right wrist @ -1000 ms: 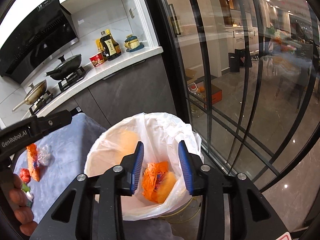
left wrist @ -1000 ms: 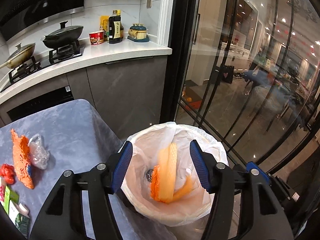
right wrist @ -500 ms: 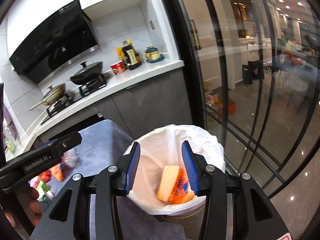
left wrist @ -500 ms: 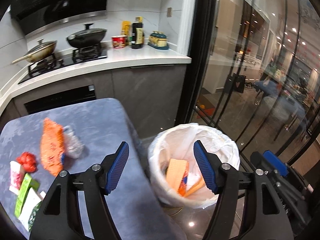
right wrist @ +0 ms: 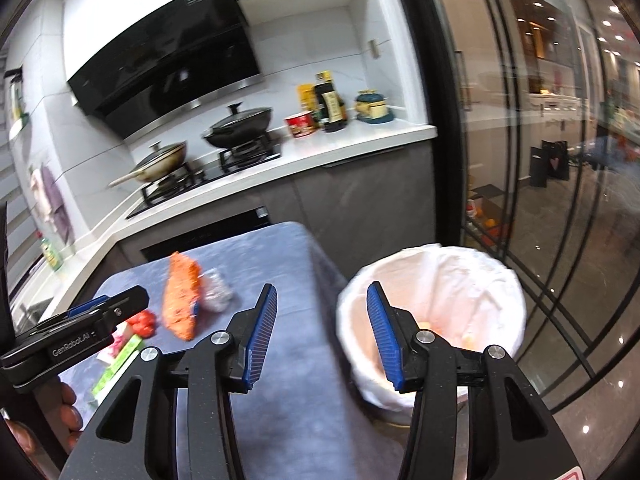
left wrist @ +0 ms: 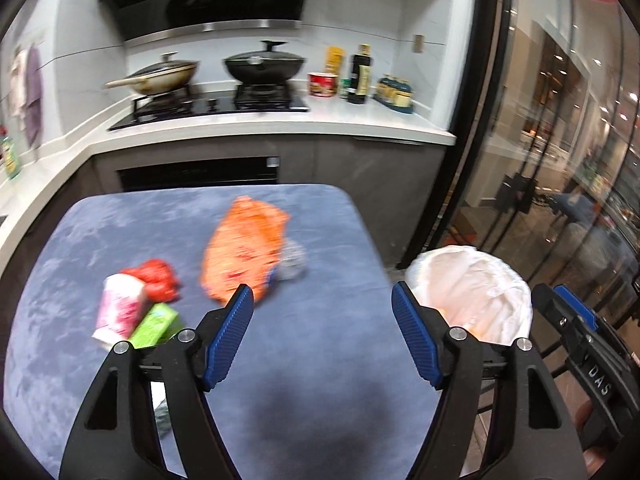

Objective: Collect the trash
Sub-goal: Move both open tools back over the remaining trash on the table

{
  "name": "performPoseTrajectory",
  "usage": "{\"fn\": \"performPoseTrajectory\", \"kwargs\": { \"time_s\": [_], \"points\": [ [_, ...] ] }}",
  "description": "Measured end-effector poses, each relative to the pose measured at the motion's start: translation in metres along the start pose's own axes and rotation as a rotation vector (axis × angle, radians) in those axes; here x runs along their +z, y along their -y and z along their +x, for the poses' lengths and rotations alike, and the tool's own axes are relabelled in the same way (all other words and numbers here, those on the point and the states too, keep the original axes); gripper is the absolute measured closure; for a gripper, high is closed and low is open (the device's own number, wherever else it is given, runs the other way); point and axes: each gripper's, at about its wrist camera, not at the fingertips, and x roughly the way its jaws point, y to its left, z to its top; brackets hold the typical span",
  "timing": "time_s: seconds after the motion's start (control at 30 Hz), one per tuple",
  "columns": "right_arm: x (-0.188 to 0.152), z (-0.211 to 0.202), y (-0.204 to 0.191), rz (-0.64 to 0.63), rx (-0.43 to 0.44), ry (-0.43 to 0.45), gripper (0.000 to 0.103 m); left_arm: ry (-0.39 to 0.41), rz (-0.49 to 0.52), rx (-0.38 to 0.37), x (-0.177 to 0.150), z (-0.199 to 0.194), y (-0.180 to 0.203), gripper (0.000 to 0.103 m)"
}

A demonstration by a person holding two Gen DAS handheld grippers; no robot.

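Note:
My left gripper (left wrist: 323, 330) is open and empty above the blue-grey table (left wrist: 320, 380). On the table lie an orange snack bag (left wrist: 244, 258), a clear crumpled wrapper (left wrist: 292, 266), a red wrapper (left wrist: 158, 282), a pink-and-white pack (left wrist: 120, 312) and a green box (left wrist: 154, 326). The white-lined trash bin (left wrist: 472, 300) stands off the table's right edge. My right gripper (right wrist: 322, 330) is open and empty, over the gap between the table's edge (right wrist: 320, 264) and the bin (right wrist: 436, 308). The orange bag (right wrist: 182, 300) lies to its left.
A kitchen counter (left wrist: 280, 124) with a stove, two pans, bottles and a red cup runs behind the table. Glass sliding doors (left wrist: 560, 160) stand on the right beyond the bin. My left gripper's body (right wrist: 76, 336) and the hand holding it show at the lower left of the right wrist view.
Both grippers have swung left and back from above the bin toward the table. The trash on the table has come into the middle of the left wrist view. Both stay open.

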Motion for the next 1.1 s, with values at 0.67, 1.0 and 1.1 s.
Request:
{"fn": "performPoseTrajectory", "kwargs": {
  "time_s": [0.67, 1.0, 1.1],
  "points": [
    [-0.054, 0.032, -0.131, -0.106, 0.133, -0.135, 0.056, -0.070, -0.125, 0.188, -0.071, -0.037, -0.155, 0.024],
    [-0.057, 0.079, -0.153, -0.130, 0.124, -0.180, 0.056, -0.084, -0.176, 0.186, -0.073, -0.026, -0.183, 0.024],
    [-0.051, 0.100, -0.155, -0.122, 0.122, -0.189, 0.056, -0.086, -0.180, 0.184, -0.068, -0.016, -0.186, 0.024]
  ]
}}
